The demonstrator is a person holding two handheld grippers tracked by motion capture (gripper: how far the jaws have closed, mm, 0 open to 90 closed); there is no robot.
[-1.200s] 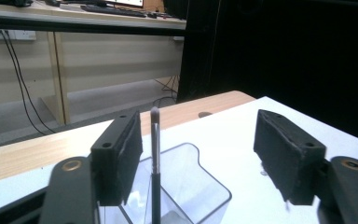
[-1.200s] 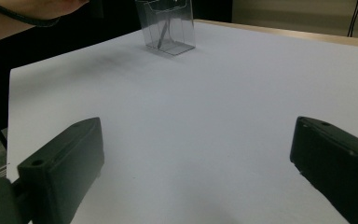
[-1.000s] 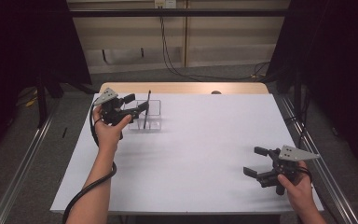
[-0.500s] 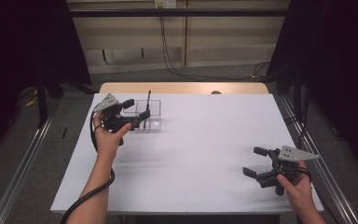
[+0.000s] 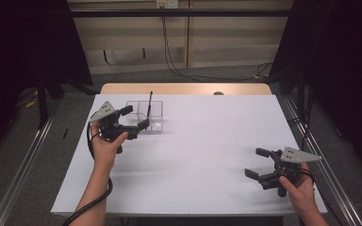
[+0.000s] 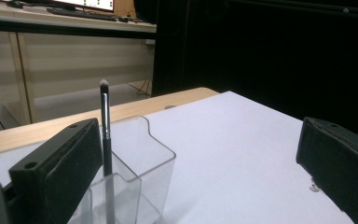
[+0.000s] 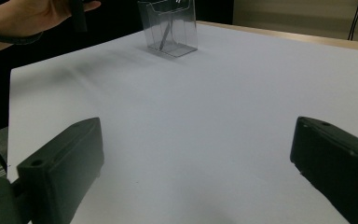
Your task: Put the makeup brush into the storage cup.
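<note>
One brush (image 5: 149, 104) stands in the clear box (image 5: 156, 123), upper left of centre in the high view. Long axis close to vertical, leaning slightly; bristle tip points up and clears the box rim, handle end down inside. Left gripper view: brush (image 6: 105, 140) runs up the left half of frame, pale tip at top, silver ferrule below it, dark handle dropping into the box (image 6: 154, 168), which has an inner divider; which compartment holds the handle end I cannot tell. Right gripper view: box (image 7: 170, 28) at top centre, far off, brush (image 7: 164, 32) a dark slanted line inside.

Left gripper (image 5: 135, 117) just beside the box on its left side in the high view, held in the left hand (image 5: 104, 143), grey plate on top. Jaws spread wide and just been opening; nothing pressed between the pads. In its own view the brush stands just right of the left jaw, apart from it as far as I can tell.

Right gripper (image 5: 257, 162) at lower right of the high view, well apart from the box, held by the right hand (image 5: 301, 188) over the white table (image 5: 207, 141). Jaws spread, bare table between them.

Cable (image 5: 92, 202) trails from the left gripper along the forearm to the bottom edge.
</note>
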